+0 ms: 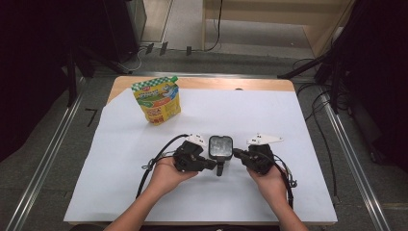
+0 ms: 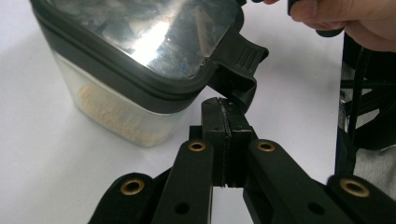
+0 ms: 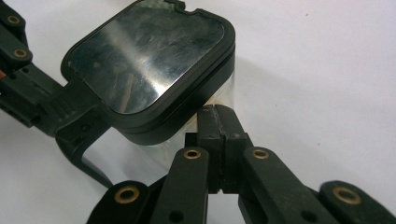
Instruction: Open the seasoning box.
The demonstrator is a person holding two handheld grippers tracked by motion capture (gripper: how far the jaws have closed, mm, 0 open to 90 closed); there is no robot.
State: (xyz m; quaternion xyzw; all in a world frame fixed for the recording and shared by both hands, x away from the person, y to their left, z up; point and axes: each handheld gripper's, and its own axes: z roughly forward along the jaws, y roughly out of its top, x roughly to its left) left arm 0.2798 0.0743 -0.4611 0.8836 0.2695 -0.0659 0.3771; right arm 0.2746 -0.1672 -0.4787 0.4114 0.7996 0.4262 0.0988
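High view, left to right: a glossy printed pouch stands far back; my left gripper, jaws pressed together on nothing, noses the black latch of a square clear container holding pale crumbs; my right gripper, likewise closed and empty-handed, flanks it.
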